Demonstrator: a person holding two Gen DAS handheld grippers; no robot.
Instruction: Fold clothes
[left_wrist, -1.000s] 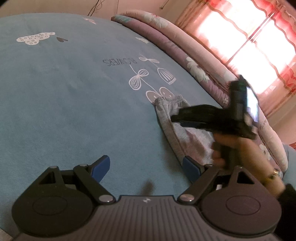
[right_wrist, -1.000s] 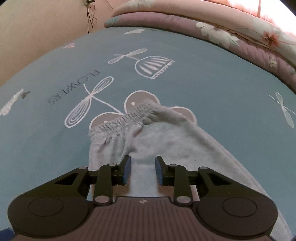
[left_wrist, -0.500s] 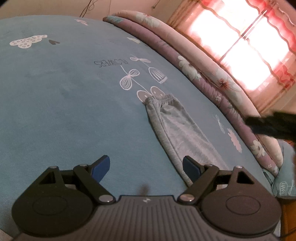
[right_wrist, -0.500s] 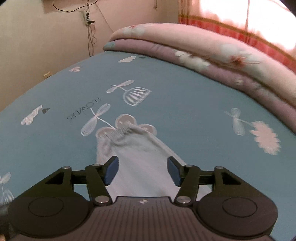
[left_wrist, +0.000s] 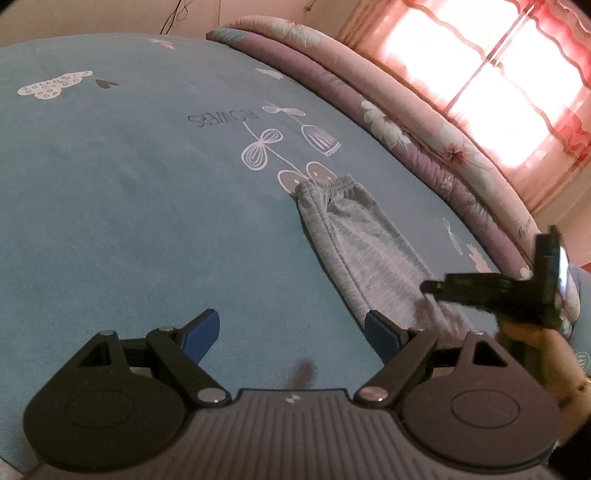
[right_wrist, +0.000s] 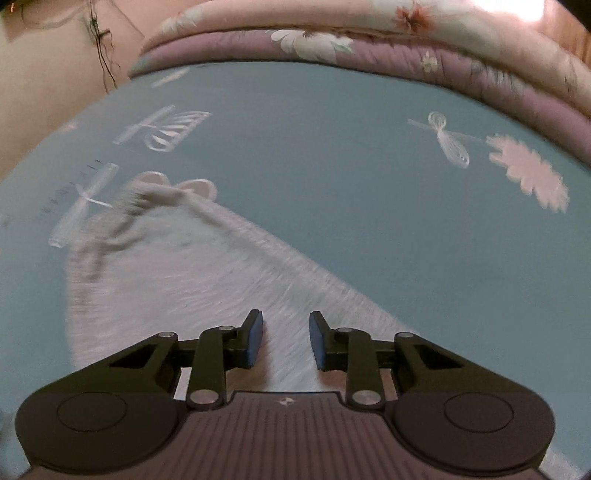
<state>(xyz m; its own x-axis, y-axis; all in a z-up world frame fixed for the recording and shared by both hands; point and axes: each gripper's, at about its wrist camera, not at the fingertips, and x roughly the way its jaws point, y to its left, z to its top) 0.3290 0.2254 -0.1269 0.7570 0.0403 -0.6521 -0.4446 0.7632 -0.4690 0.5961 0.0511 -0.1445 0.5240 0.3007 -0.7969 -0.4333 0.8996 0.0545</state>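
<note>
Grey sweatpants (left_wrist: 365, 251) lie folded lengthwise in a long strip on the blue printed bedsheet (left_wrist: 110, 192), elastic waistband at the far end. My left gripper (left_wrist: 291, 332) hovers open over bare sheet just left of the strip, nothing between its pads. My right gripper (right_wrist: 286, 332) hangs over the lower part of the pants (right_wrist: 184, 280); its jaws are closing with a gap still between the blue pads, which press on no fabric. In the left wrist view the right gripper (left_wrist: 428, 286) shows side-on at the right, held by a hand (left_wrist: 532, 336), over the strip's near end.
A rolled pink and purple floral quilt (left_wrist: 406, 122) runs along the far side of the bed (right_wrist: 369, 40). Behind it is a bright curtained window (left_wrist: 498, 74). Cables hang on the wall (right_wrist: 99, 40) at the far left.
My right gripper left the waistband area, swung away to the right, and now sits over the lower part of the pants; its jaws widened, then narrowed. The left gripper stayed put.
</note>
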